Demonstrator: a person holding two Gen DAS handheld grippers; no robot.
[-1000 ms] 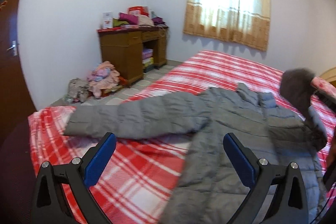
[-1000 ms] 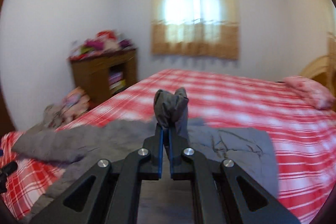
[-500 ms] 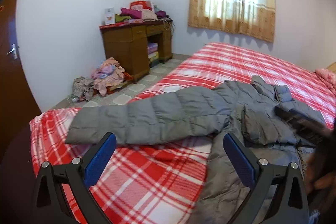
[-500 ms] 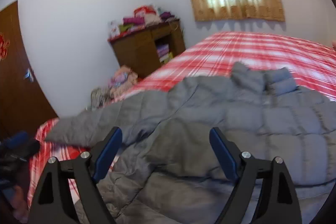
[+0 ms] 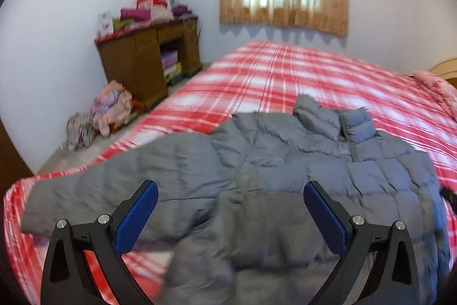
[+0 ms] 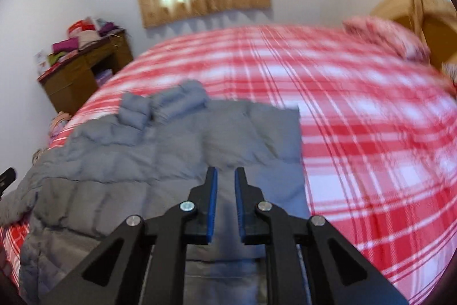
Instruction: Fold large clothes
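Grey puffer jacket (image 5: 285, 179) lies spread on the red plaid bed (image 5: 285, 76), collar toward the window, near the foot end. One sleeve (image 5: 114, 190) stretches out flat toward the bed's L edge; body mostly flat, hem bunched below the L gripper.

Changes vs. 1 s ago: R gripper (image 6: 225, 176) was then clenched on a raised wad of jacket fabric; at 0.5 s it was spread wide and empty. Now its jaws are drawn nearly together w/ a narrow gap, nothing between them, poised over the jacket's R portion (image 6: 251, 139). The lifted section has been laid down: the R side now shows a straight edge along the plaid, consistent w/ the R sleeve or panel folded inward, though blur prevents confirmation.

L gripper (image 5: 230, 190) released, jaws wide apart, holding nothing, over the jacket's mid-body; it has shifted from the sleeve cuff area toward the body.

Assessment: first fold on the R side appears done. L sleeve remains unfolded; judged next step is taking it across the body. Risk: slippery quilted fabric may spring back.
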